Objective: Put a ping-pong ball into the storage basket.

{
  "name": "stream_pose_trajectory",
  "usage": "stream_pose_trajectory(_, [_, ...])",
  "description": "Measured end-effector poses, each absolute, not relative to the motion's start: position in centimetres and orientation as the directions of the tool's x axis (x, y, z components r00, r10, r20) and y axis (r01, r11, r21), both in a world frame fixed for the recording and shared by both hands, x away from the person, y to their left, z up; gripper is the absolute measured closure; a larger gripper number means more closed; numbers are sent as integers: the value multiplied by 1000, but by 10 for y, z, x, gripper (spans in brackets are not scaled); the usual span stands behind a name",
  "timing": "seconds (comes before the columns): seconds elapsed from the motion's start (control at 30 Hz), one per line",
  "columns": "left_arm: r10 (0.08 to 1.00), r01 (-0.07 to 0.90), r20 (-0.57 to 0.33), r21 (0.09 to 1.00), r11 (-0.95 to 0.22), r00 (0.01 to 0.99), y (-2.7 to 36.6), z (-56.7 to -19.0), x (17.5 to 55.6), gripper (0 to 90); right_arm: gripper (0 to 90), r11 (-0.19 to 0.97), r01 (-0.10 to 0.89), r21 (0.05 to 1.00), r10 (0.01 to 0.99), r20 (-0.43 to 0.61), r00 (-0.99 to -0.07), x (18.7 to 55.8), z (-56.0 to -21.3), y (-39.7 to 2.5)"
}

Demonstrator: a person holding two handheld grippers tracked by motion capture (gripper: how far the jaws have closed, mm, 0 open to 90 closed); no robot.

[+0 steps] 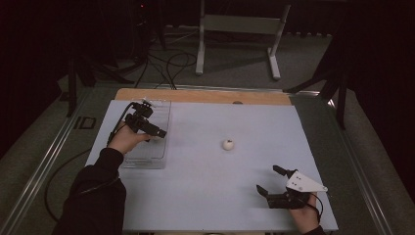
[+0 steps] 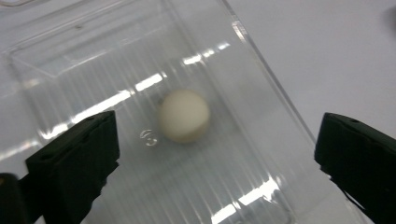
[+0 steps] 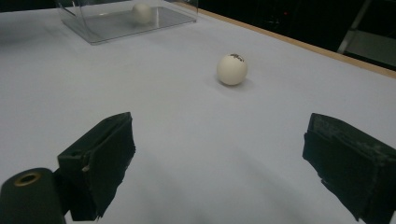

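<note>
A clear plastic tray (image 1: 145,157) lies at the left of the white table. One white ball (image 2: 183,115) rests on its ribbed floor. My left gripper (image 2: 217,156) hovers open above that ball, with its jaws wide apart on either side; from above, the left gripper (image 1: 154,131) is over the tray. A second white ball (image 1: 228,144) with a dark mark on top sits loose near the table's middle. My right gripper (image 1: 269,179) is open near the front right, pointing toward this ball (image 3: 232,69), well short of it. The tray (image 3: 122,28) and its ball (image 3: 142,13) lie farther off.
The white table top (image 1: 205,196) has a wooden strip (image 1: 195,96) along its far edge. Behind the table, a white metal stand (image 1: 237,29) and cables (image 1: 166,63) are on the floor. A dark sleeve (image 1: 95,196) reaches in at the front left.
</note>
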State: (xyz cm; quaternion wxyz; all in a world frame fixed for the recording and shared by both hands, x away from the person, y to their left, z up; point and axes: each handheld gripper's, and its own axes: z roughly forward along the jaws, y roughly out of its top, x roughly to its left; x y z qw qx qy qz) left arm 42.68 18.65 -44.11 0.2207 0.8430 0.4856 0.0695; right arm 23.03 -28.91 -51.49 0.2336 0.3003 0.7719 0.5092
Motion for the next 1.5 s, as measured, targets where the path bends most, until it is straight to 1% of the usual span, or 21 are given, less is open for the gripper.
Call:
stream_pose_trajectory(0.17, [849, 783, -107, 458, -420, 518, 186, -436, 425, 4, 88, 300, 226, 927, 701, -53, -711, 230, -515, -289])
stream_pose_trajectory(0.3, [831, 771, -128, 471, -429, 541, 184, -430, 423, 4, 88, 301, 226, 927, 702, -55, -710, 230, -515, -289])
stream_pose_trajectory(0.43, [826, 759, -120, 485, -435, 550, 180, -424, 421, 4, 88, 299, 228, 927, 702, -52, -710, 230, -515, -289])
stream_pose_trajectory(0.73, [805, 739, -112, 484, -468, 583, 169, -415, 418, 4, 88, 298, 228, 927, 702, -51, -710, 230, -515, -289])
stream_pose_trajectory(1.1, [780, 720, -129, 498, -483, 612, 162, -407, 415, 5, 88, 297, 231, 927, 701, -48, -711, 230, -515, -289])
stream_pose_trajectory(1.5, [728, 669, -132, 529, -522, 673, 144, -390, 408, 5, 88, 295, 238, 926, 702, -41, -711, 231, -516, -288])
